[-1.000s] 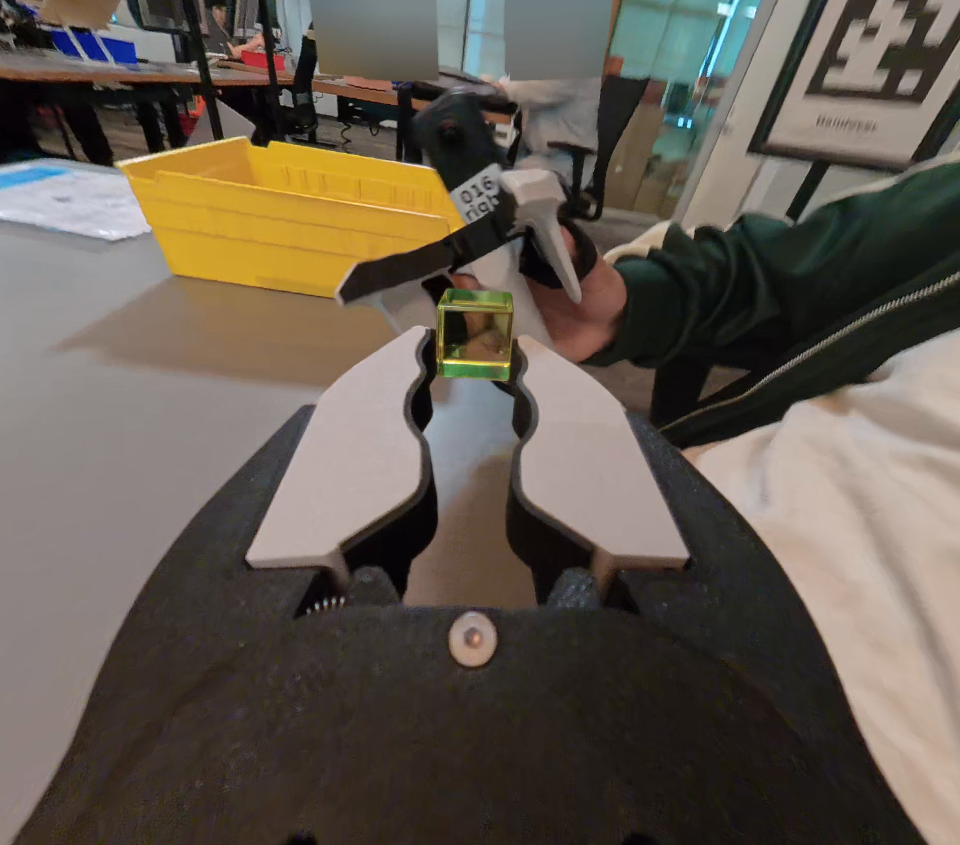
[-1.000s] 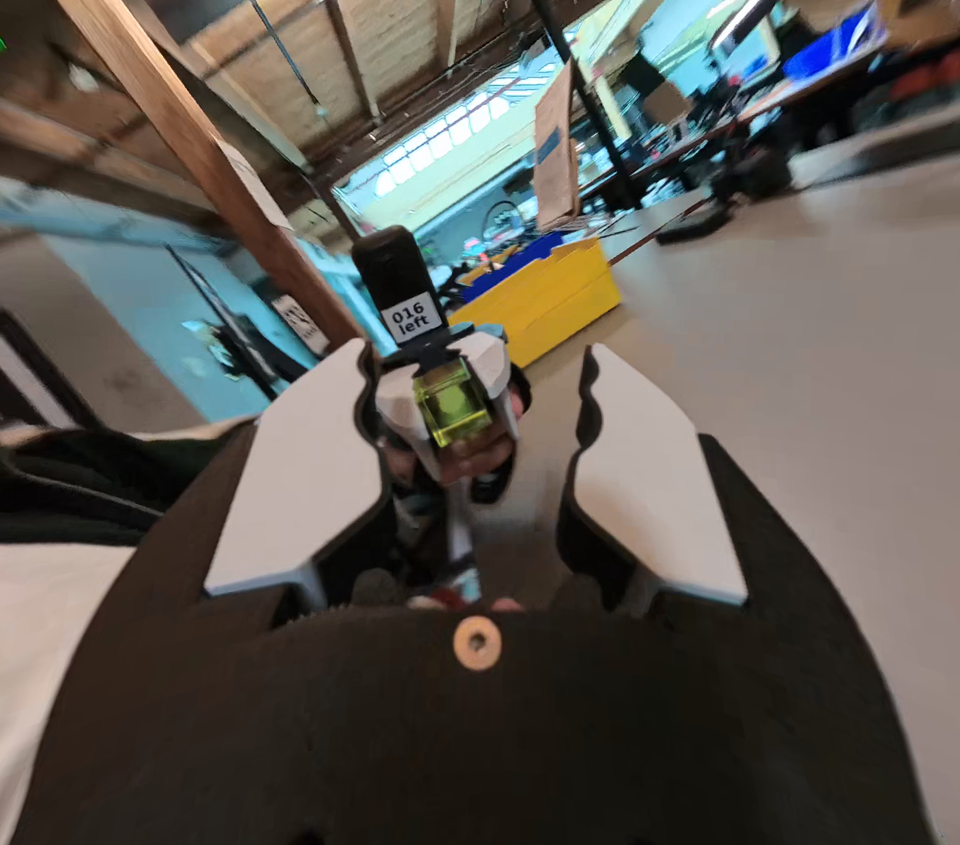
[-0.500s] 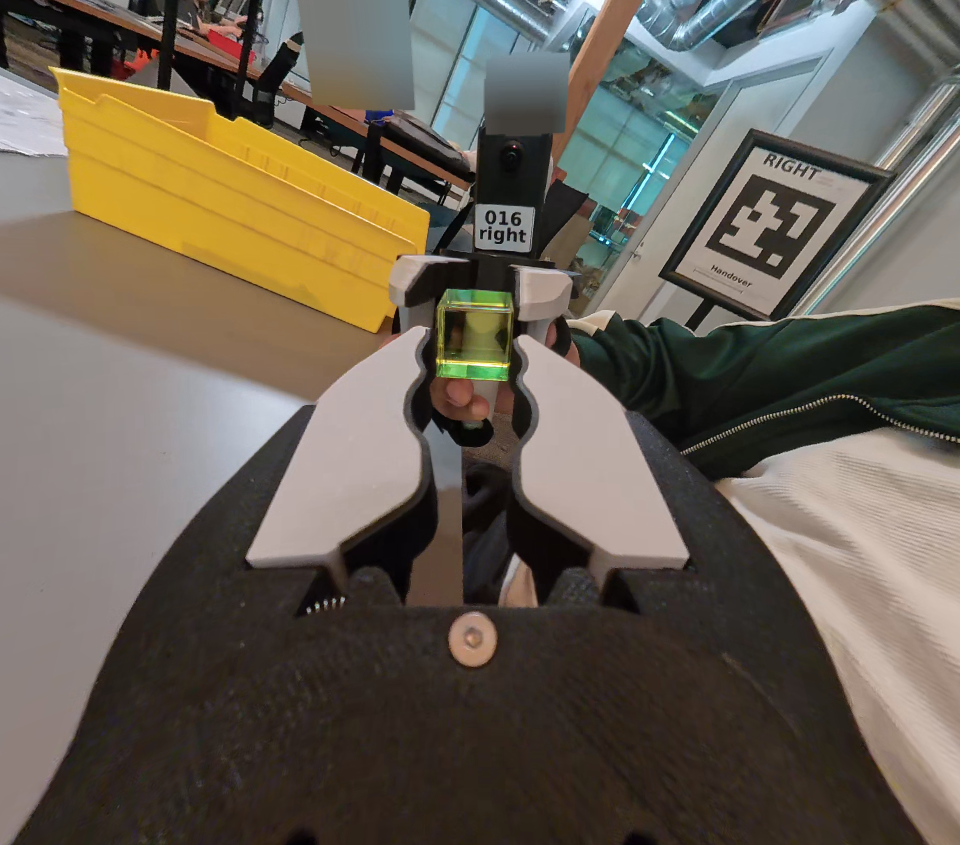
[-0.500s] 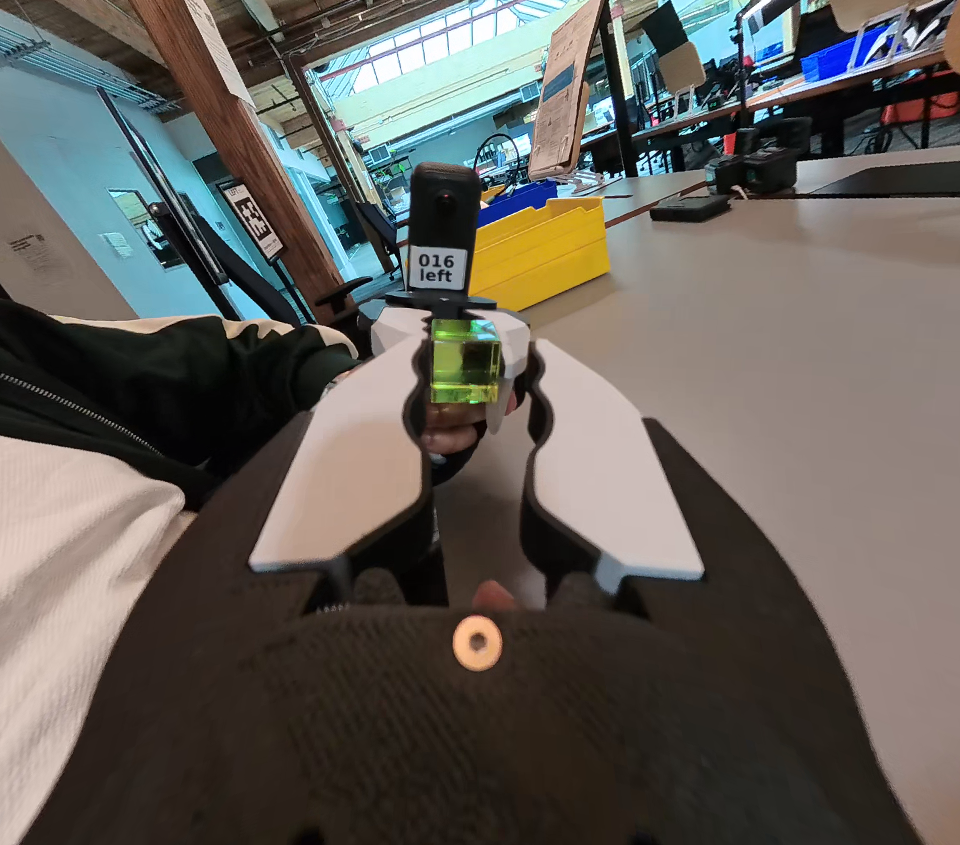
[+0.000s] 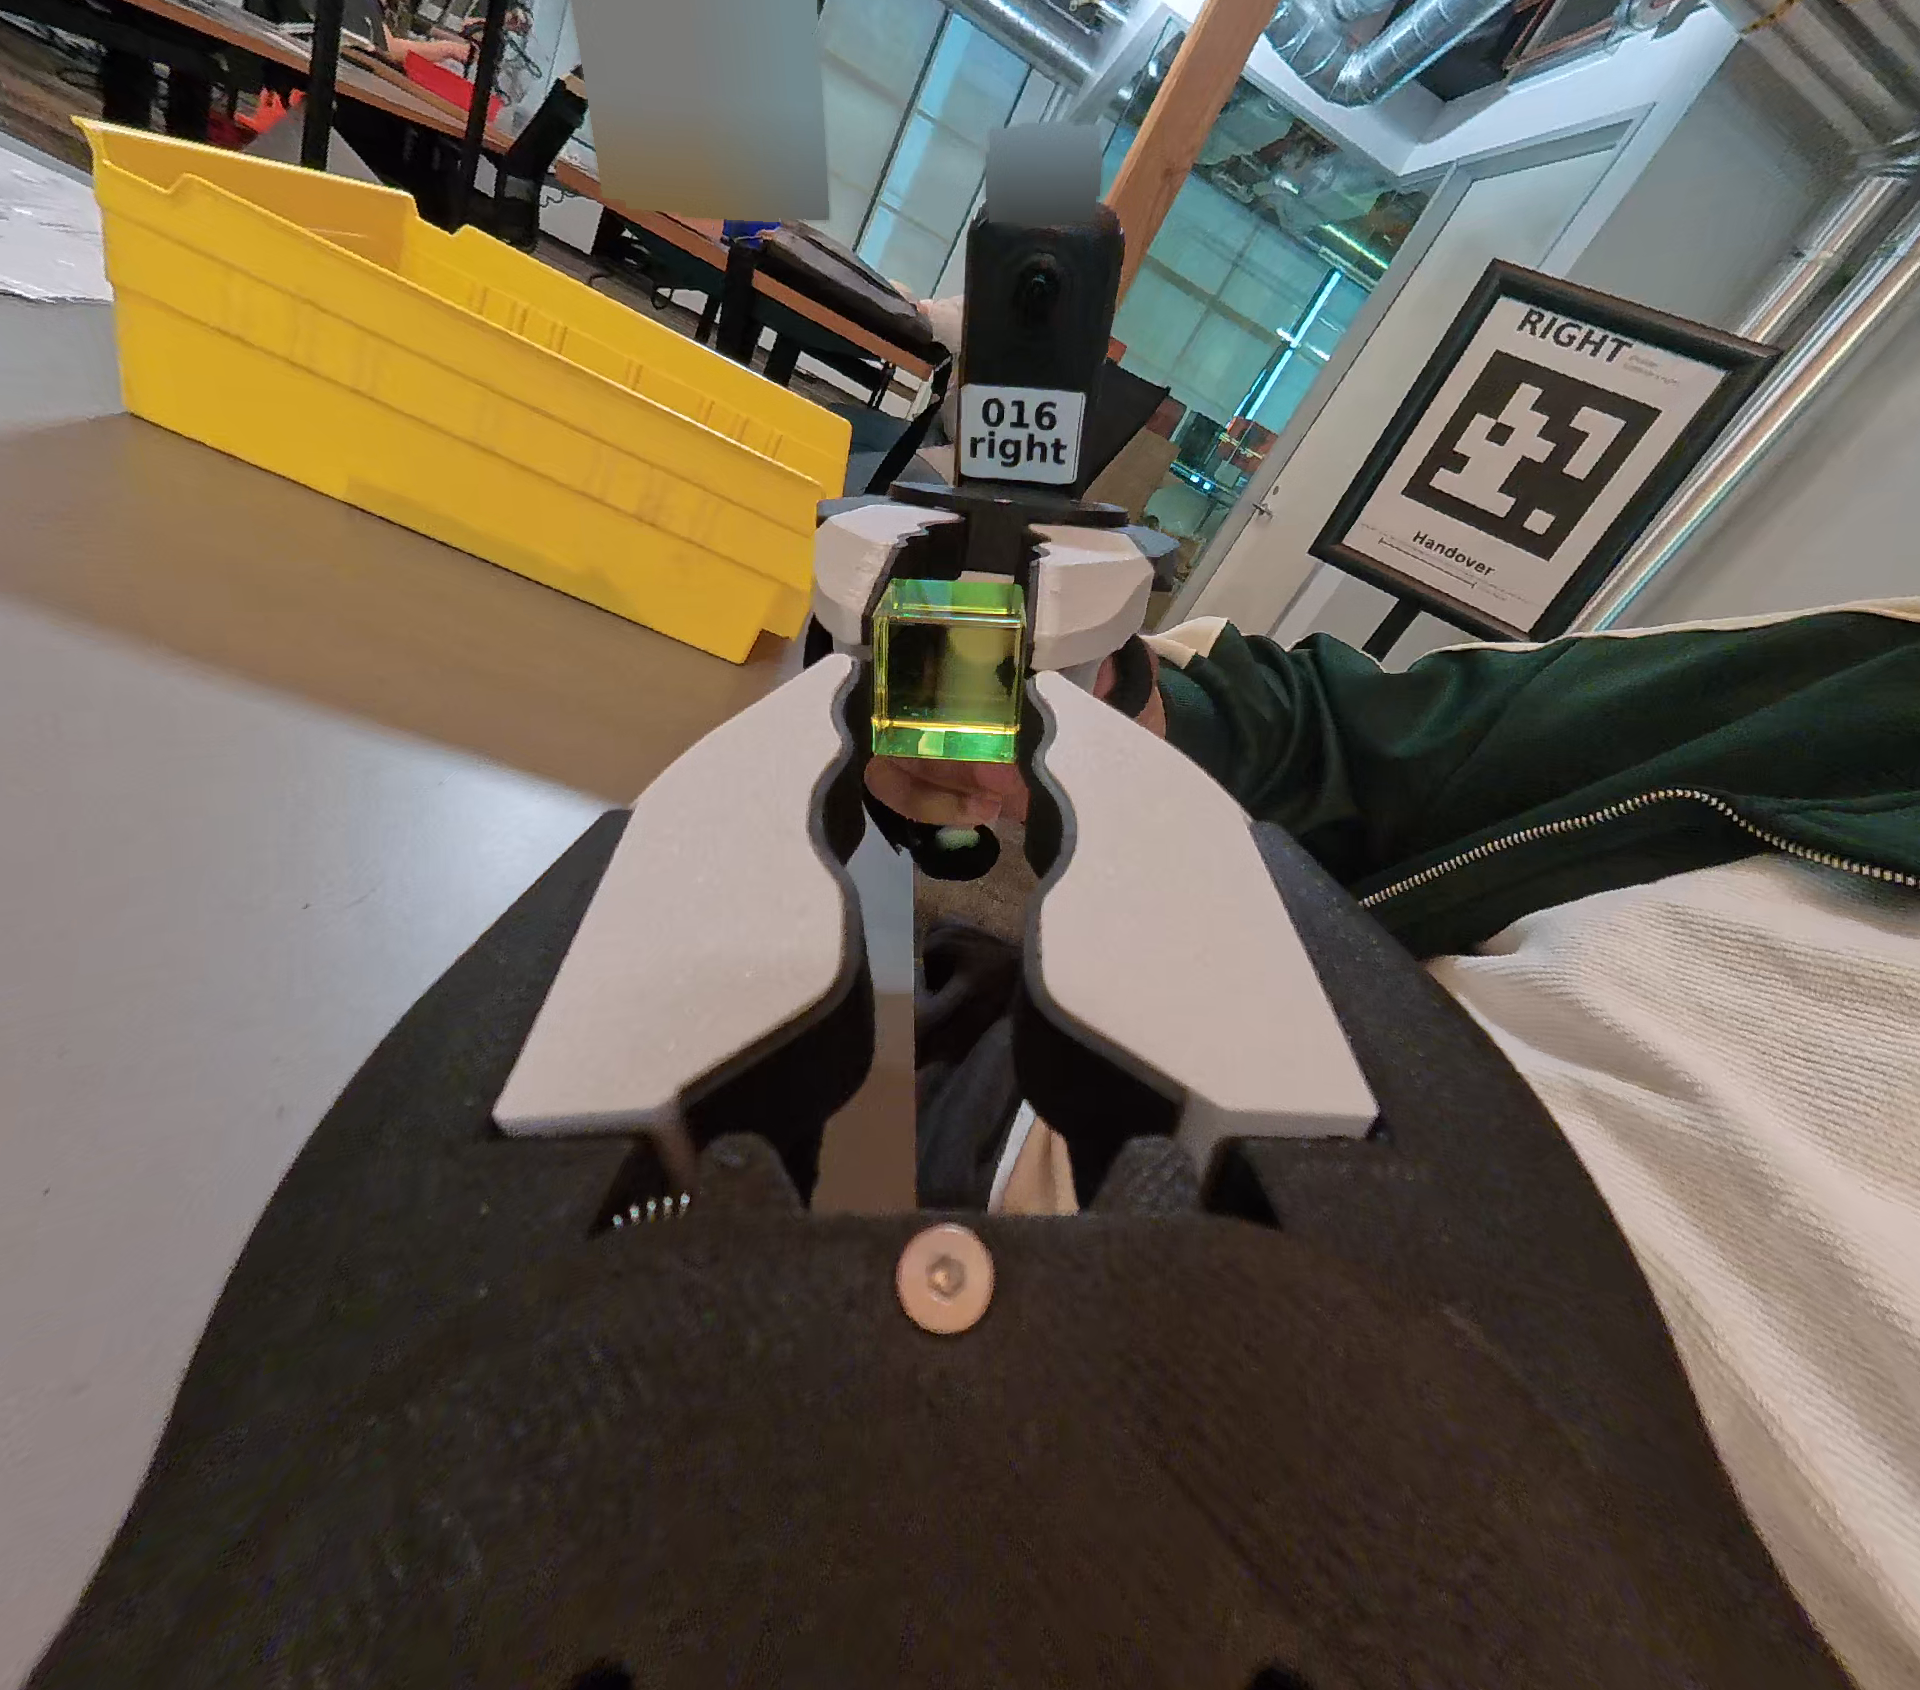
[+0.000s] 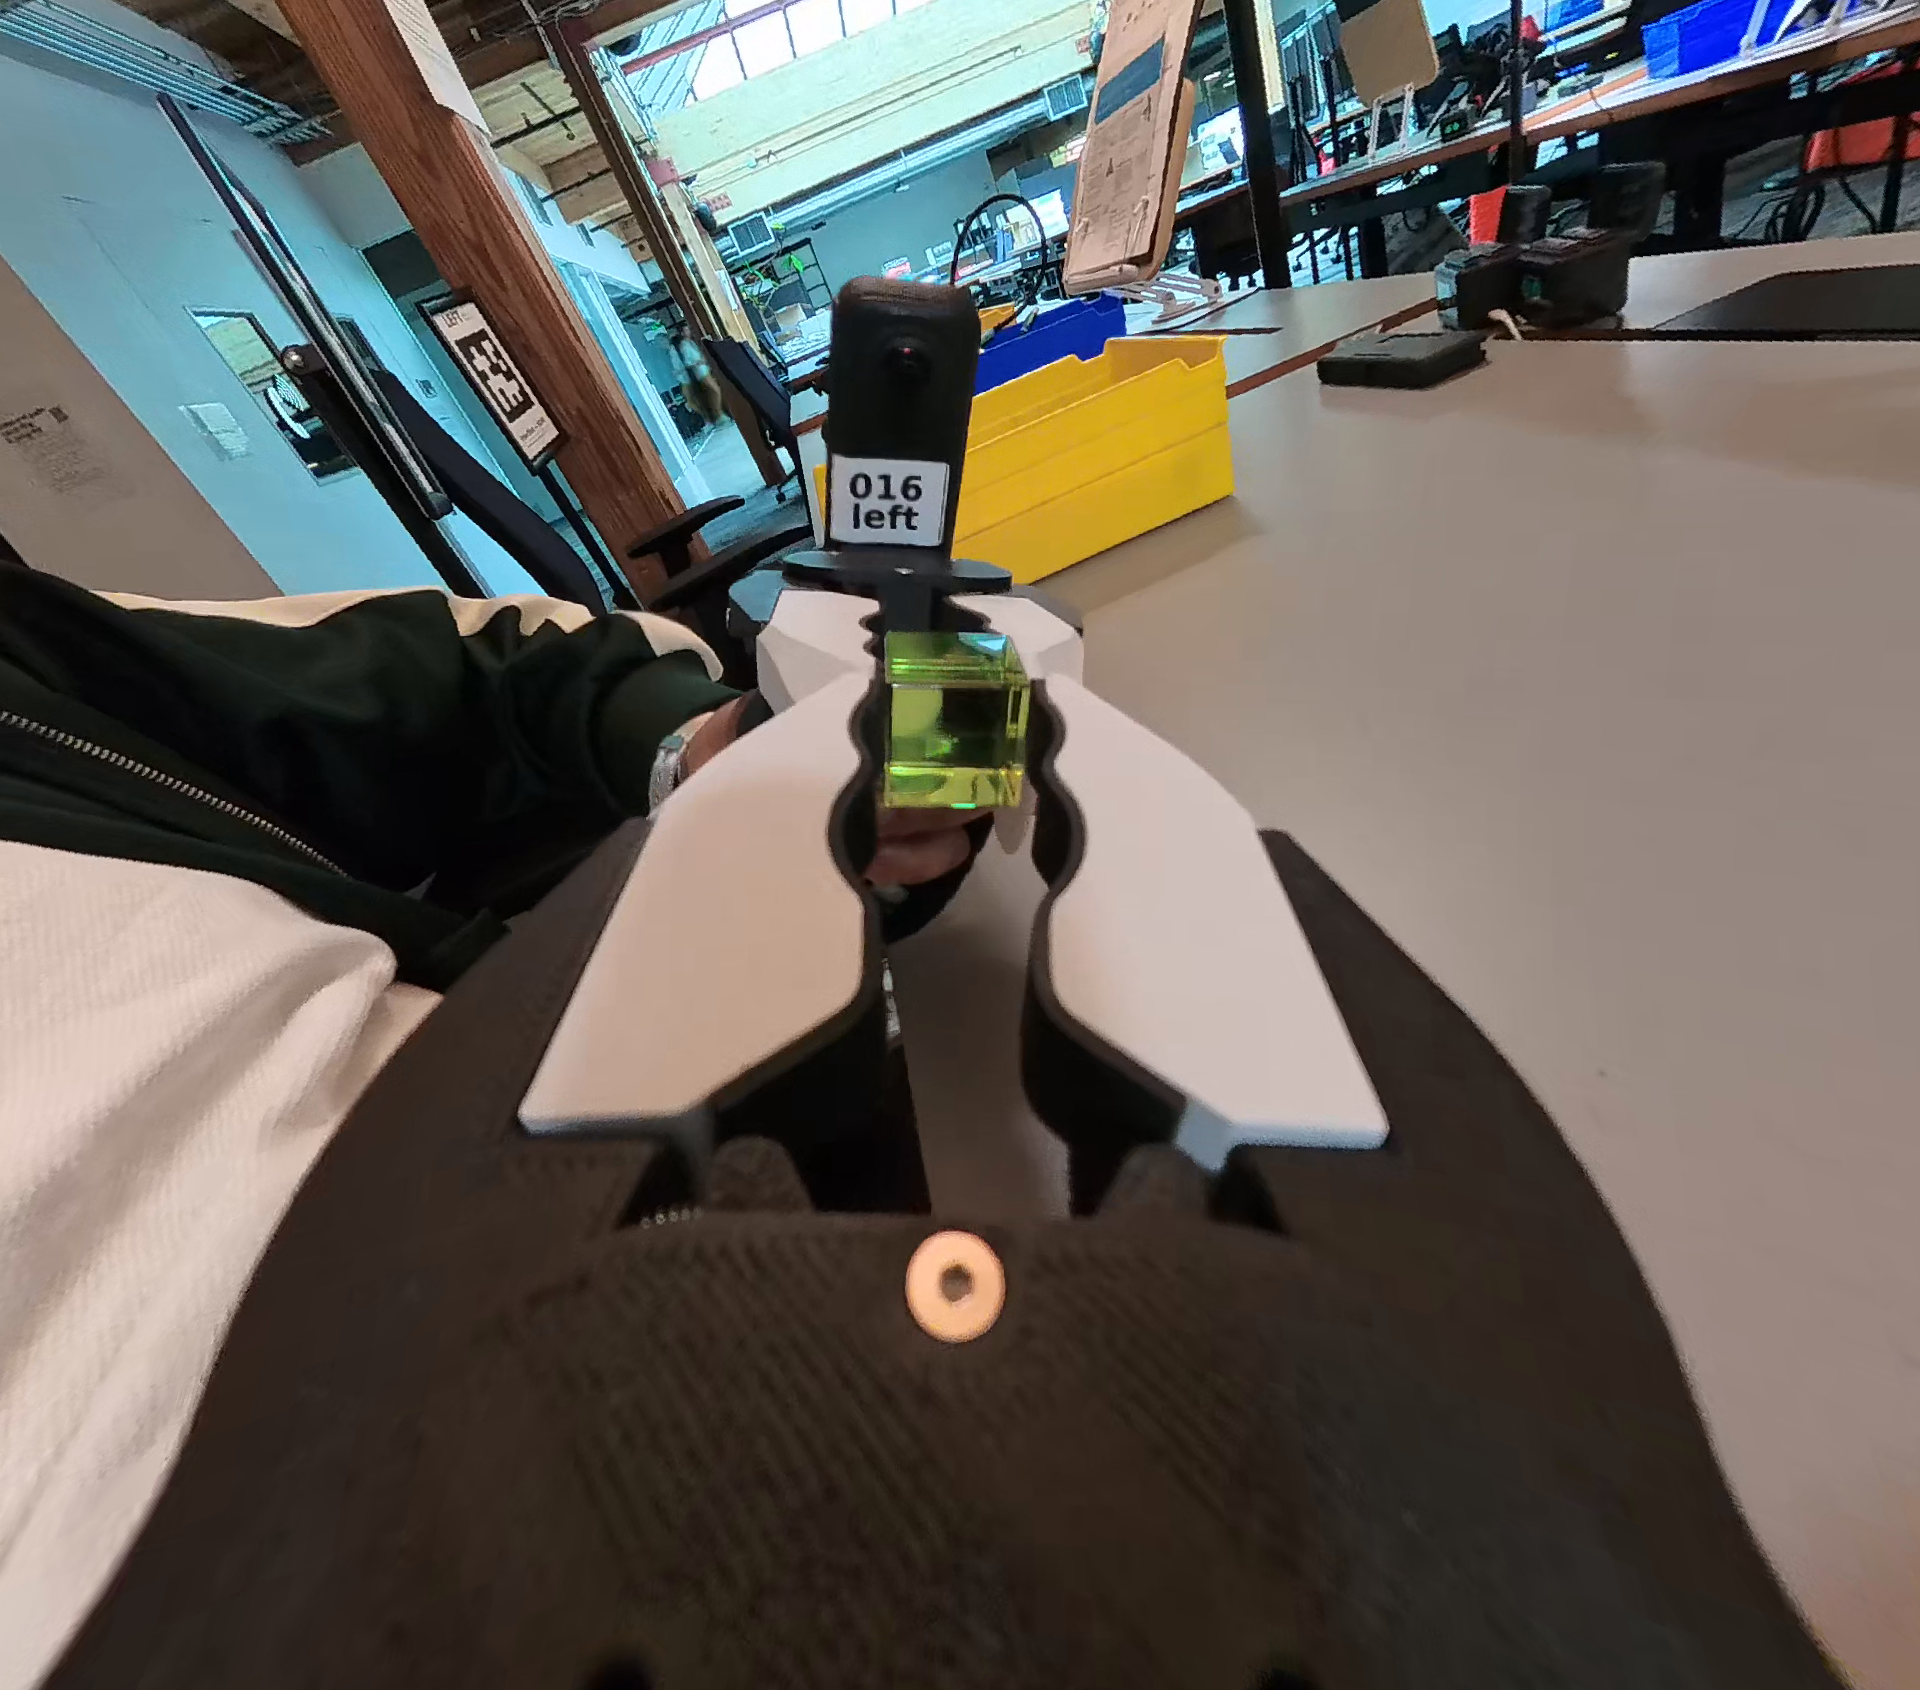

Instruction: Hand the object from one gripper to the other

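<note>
Presently we note the chief risk at the nearest point: both tools bear on one small, smooth, translucent green cube [image 5: 945, 672], and should the left gripper [image 5: 943, 684] release before the right grip is secure, or should either hand twist while both pinch, we judge the cube could slip and drop to the table [image 5: 260, 809] below.

From the left wrist view, the left gripper's fingers stand a cube's width apart, pads pressed on the cube's two sides near the tips. From the right wrist view, the right gripper [image 6: 954, 731] is likewise closed to the cube's width, its scalloped inner edges meeting the cube's faces; whether that hold carries real pressure we cannot confirm, as the contact line is narrow and partly shadowed.

The cube [image 6: 954, 731] hangs in the air between the two facing tools, above the table and clear of it. We judge the handover at its mid-point, giver not yet released.

Farther off, a yellow bin [image 5: 447, 393] sits on the table, well apart from the exchange. Beyond it stands a framed marker sign [image 5: 1527, 456].
</note>
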Motion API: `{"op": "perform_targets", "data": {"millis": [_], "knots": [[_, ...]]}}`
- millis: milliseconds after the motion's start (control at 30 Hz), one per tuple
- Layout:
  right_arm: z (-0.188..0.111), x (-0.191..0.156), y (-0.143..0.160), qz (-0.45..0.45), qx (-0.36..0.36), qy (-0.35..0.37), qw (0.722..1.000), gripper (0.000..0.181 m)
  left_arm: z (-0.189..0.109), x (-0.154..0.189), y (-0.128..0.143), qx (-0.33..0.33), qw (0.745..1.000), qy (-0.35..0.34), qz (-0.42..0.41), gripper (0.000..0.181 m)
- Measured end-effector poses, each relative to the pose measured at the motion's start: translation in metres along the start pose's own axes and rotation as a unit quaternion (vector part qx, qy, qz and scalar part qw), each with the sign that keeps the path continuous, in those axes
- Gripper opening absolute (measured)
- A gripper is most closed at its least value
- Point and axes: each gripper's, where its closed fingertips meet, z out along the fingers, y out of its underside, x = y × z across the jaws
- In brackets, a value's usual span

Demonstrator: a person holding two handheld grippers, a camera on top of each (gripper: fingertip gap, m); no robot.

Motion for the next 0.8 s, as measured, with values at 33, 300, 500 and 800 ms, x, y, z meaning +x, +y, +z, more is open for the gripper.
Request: {"op": "perform_targets", "data": {"millis": [33, 300, 500, 800], "knots": [[-0.001, -0.001, -0.002, -0.003, -0.002, 0.001, 1.0, 0.027, 0.0, 0.001, -0.001, 0.003, 1.0, 0.002, 0.001, 0.024], [-0.082, 0.026, -0.094, -0.132, 0.036, 0.163, 0.977, 0.027, -0.008, -0.008, -0.012, 0.034, 0.999, -0.009, -0.032, 0.035], [-0.233, 0.11, -0.086, -0.083, -0.13, 0.451, 0.879, 0.027, -0.006, -0.012, -0.008, 0.024, 0.999, -0.011, -0.048, 0.035], [-0.317, 0.167, 0.015, 0.084, -0.343, 0.553, 0.755, 0.027, -0.002, -0.01, -0.002, 0.006, 0.999, -0.014, -0.04, 0.035]]}}
